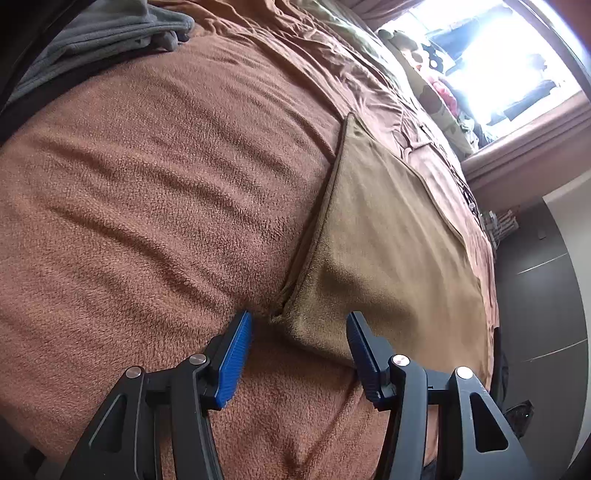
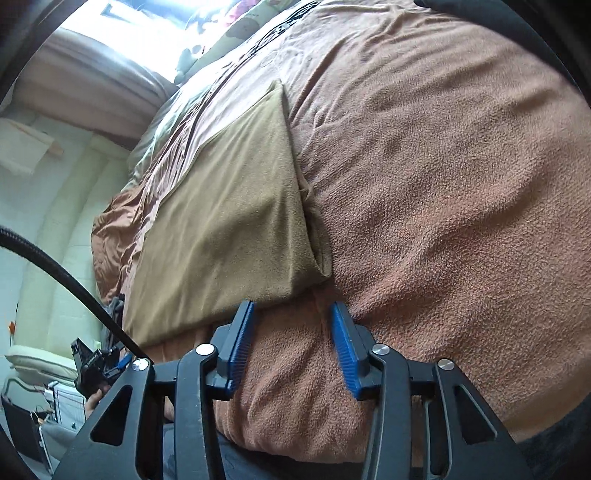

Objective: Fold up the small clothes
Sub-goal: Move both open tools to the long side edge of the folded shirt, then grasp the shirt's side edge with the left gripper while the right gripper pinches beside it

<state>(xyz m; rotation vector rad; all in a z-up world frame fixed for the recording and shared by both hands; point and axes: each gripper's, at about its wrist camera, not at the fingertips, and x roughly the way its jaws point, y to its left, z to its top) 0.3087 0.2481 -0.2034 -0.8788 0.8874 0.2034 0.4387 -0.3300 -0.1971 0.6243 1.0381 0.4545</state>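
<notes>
A folded olive-tan cloth (image 1: pixel 388 240) is seen lying flat on a brown fleece blanket (image 1: pixel 166 184) spread over a bed, and this cloth is taken as the landmark. Its shape is an elongated rectangle, and its long axis is carried away from both cameras toward the bright window (image 1: pixel 498 66) at the far end of the bed. The cloth's near corner, where layered edges are visible, is found directly ahead of the left gripper (image 1: pixel 299 325), between the lines of its two blue-padded fingers (image 1: pixel 236 354); the left gripper is therefore judged the nearer and better placed for a pick at that corner. From the right gripper (image 2: pixel 291 314) the cloth (image 2: pixel 229 221) is seen ahead and to the left, its near short edge just beyond the left blue pad, while the space between the pads is filled only by blanket (image 2: pixel 443 184). Both grippers are held spread wide, nothing is pinched by either, and the right one's tips appear to rest on or just above the fleece; contact cannot be confirmed. A grey garment (image 1: pixel 103 33) is bunched well beyond the cloth's far left side, and a black cable (image 2: pixel 62 273) is seen curving past the cloth's outer side.
</notes>
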